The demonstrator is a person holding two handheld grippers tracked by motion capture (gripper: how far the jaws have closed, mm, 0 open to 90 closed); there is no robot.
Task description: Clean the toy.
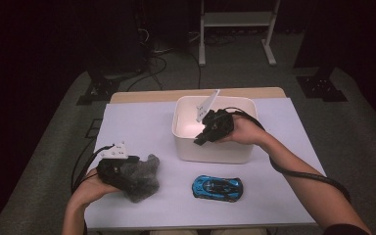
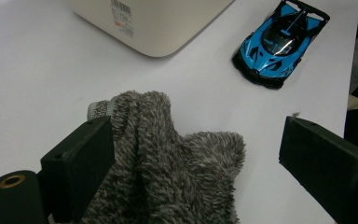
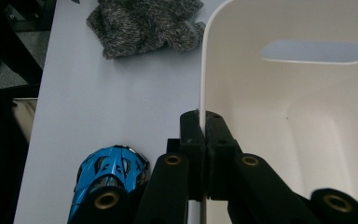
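On the worktop (image 1: 142, 122), the white plastic bin (image 1: 235, 149) has its near rim pinched by the clenched right tongs (image 1: 201, 137). The released left tongs (image 2: 191, 154) straddle the grey fuzzy sock (image 2: 168, 172), near the blue toy car (image 1: 217, 188).

Dark lab; cabled floor (image 1: 152, 58), stands (image 1: 235, 29)

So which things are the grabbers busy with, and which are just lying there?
In use:
- fluffy grey knitted cloth, between the open left gripper fingers
- white plastic bin, its wall pinched by the right gripper

Lying about:
- shiny blue toy car, alone on the white table
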